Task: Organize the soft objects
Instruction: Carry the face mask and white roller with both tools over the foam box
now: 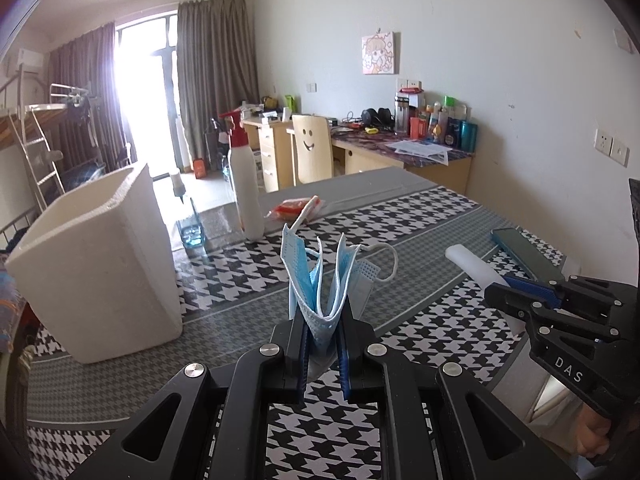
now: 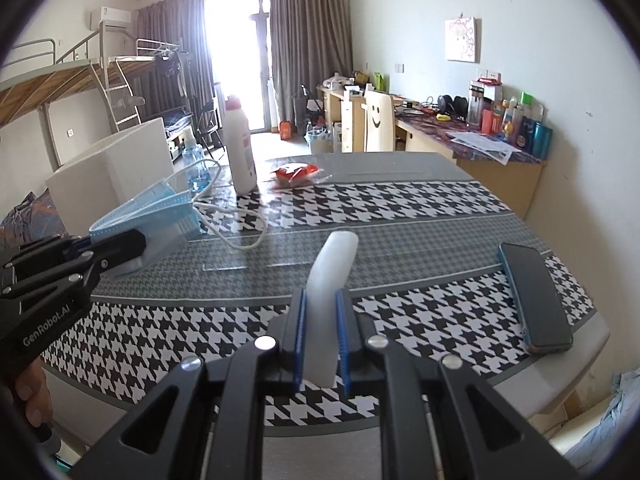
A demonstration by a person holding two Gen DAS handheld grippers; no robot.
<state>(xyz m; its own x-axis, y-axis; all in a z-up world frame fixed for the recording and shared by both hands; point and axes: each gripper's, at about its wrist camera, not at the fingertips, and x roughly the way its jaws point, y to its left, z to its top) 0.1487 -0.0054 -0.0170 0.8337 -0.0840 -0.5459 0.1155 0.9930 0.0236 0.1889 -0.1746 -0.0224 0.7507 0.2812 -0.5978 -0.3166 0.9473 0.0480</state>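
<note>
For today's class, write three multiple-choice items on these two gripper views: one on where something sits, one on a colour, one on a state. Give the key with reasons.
1. Where does the phone lie?
A. inside the white box
B. on the table near its right edge
C. on the chair

2. What colour are the face masks?
A. light blue
B. red
C. black

3. What is the right gripper doing?
A. standing open and empty
B. closed on a white foam piece
C. closed on the spray bottle

Key: 1 B, it rests flat on the patterned tablecloth. 2 A, blue pleats show in the left gripper. 3 B, both fingers press the foam.
</note>
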